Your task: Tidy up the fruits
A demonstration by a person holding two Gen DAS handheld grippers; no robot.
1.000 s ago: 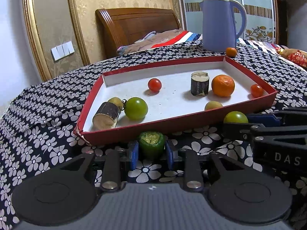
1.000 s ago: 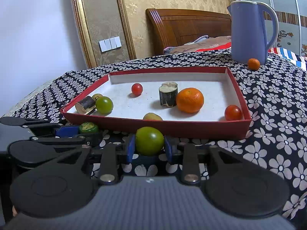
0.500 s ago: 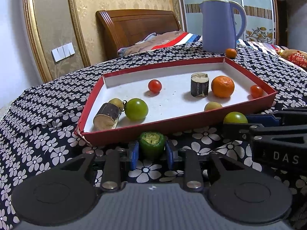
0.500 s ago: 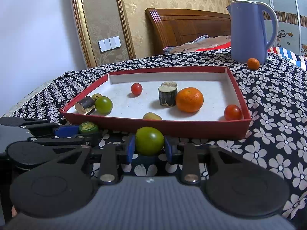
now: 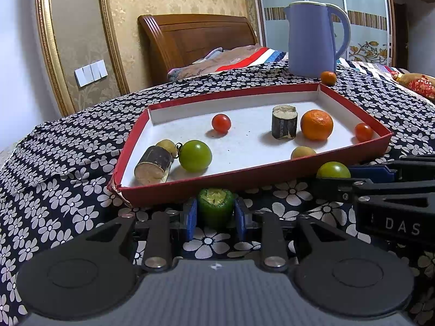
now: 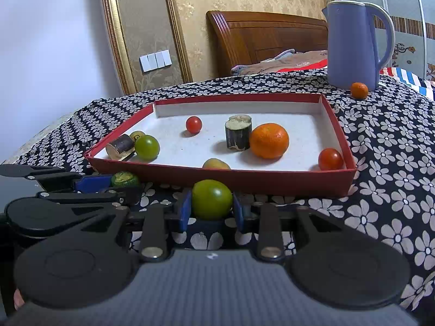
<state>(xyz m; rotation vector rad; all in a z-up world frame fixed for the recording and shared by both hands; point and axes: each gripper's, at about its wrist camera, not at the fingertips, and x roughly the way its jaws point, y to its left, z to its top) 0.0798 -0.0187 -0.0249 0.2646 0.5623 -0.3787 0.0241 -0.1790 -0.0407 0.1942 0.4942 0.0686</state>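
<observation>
My left gripper (image 5: 215, 213) is shut on a green cut fruit piece (image 5: 215, 206) just in front of the red tray's (image 5: 244, 175) near wall. My right gripper (image 6: 211, 206) is shut on a green tomato (image 6: 212, 199), also before the tray (image 6: 272, 178). Each gripper shows in the other's view, with its fruit (image 5: 333, 170) (image 6: 125, 179). In the tray lie a green tomato (image 5: 195, 155), two red tomatoes (image 5: 221, 123) (image 5: 363, 132), an orange (image 5: 316, 124), two dark cane pieces (image 5: 284, 121) (image 5: 153, 161) and small yellow fruits (image 5: 303, 152).
A blue kettle (image 5: 315, 39) stands behind the tray with a small orange (image 5: 328, 78) beside it. A flowered cloth (image 5: 68, 149) covers the surface. A wooden headboard (image 5: 195, 40) and wall stand behind.
</observation>
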